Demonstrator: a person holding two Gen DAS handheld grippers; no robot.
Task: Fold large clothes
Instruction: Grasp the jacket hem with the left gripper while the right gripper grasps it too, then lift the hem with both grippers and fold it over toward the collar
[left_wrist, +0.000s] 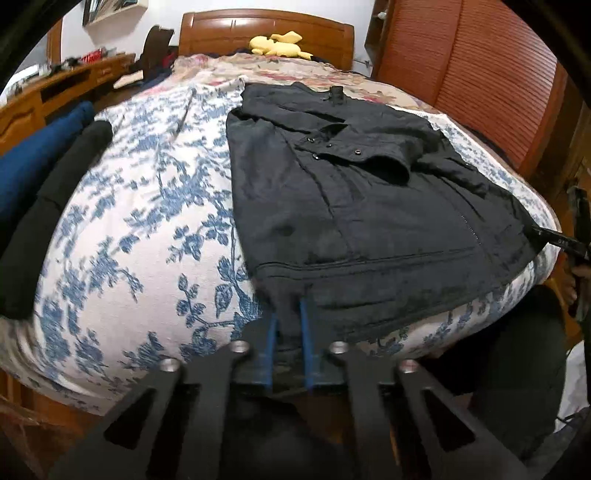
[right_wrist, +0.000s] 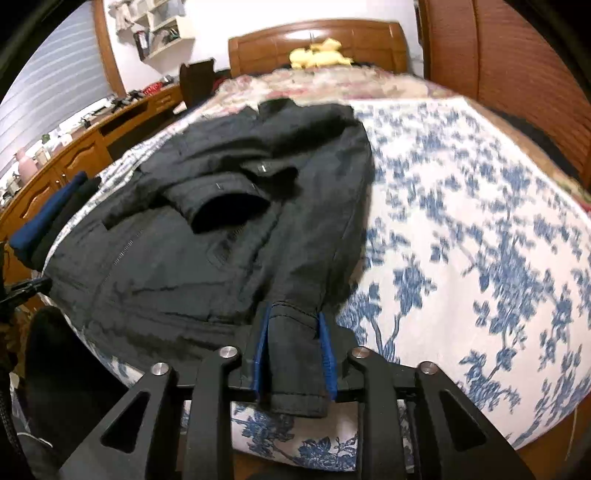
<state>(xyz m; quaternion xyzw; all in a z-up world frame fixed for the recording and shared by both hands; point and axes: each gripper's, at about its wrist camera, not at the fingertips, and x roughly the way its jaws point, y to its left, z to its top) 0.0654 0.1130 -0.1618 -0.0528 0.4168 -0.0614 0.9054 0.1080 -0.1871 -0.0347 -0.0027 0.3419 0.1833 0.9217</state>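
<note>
Pinching the near hem of the one black padded jacket, both grippers hold it at the foot of the blue-and-white floral bedspread: the left gripper has its blue pads nearly pressed together on the hem's left corner, the right gripper nips a thicker bunch at the right corner. I judge the risk is uneven lifting; a thin bite could slip free, or the sleeve cuff lying on the jacket could slide off and spoil the fold. Beyond the jacket sit one yellow plush toy and two folded dark garments left of it
</note>
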